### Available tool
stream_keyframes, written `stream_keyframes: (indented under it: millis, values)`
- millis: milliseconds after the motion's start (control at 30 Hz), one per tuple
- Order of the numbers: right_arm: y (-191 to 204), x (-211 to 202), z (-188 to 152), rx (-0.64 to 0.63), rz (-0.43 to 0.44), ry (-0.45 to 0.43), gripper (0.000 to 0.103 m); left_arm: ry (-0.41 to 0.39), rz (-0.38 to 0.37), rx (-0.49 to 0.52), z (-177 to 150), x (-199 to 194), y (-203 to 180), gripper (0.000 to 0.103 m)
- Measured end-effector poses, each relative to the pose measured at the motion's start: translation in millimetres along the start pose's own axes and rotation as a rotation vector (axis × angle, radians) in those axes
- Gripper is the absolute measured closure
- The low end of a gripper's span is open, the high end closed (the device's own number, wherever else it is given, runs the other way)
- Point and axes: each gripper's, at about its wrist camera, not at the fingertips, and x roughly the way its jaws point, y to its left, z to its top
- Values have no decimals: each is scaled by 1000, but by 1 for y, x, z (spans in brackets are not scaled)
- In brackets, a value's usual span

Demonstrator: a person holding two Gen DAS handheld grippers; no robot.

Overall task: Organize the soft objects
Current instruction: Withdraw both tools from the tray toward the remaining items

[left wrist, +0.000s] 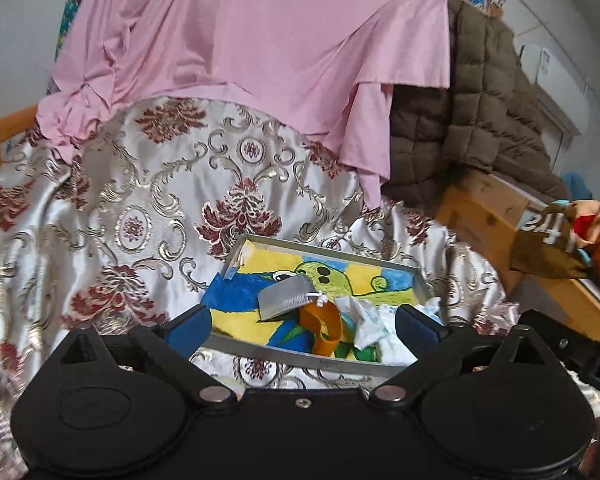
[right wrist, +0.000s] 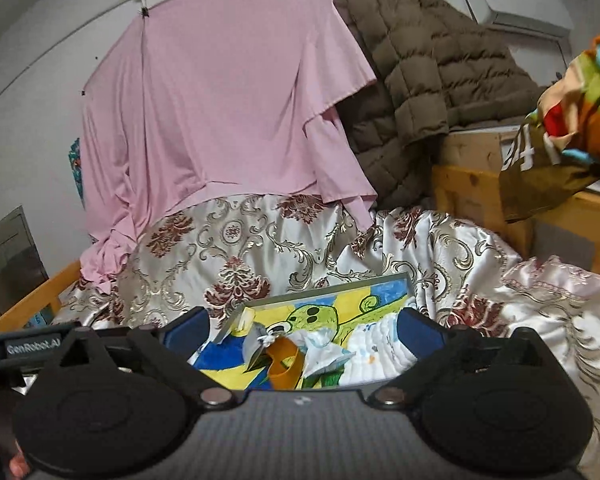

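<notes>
My left gripper [left wrist: 302,326] and right gripper [right wrist: 304,326] both hang with jaws spread wide and nothing between the blue pads, raised above a shallow grey metal tray [left wrist: 296,357] lined with a yellow-and-blue cartoon picture, which rests on a cream satin bedspread with red-and-gold damask [left wrist: 140,208]. In the tray lie the soft things: a small grey mesh drawstring pouch [left wrist: 284,298], a curled orange fabric strap [left wrist: 326,330], a crumpled white tissue-like wad [left wrist: 358,320] and a white padded cloth with small prints [right wrist: 380,354] against the right rim. The risk, as I judge it, is the slippery, rumpled spread: a push on the tray rim could tip or slide it, and the loosely heaped pieces could snag together, so one lift drags a neighbour out.
</notes>
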Motion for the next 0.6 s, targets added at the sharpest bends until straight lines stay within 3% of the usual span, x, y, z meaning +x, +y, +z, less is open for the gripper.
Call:
stream_keyframes:
  millis: [333,600]
  values:
    - [23,-72,-37,-47,-3,2,0,-44,-12,23,-44,-85,1,3]
    - [37,-108,-61,-84,-20,-20,0,-62,-17,50,-80,-128,9,3]
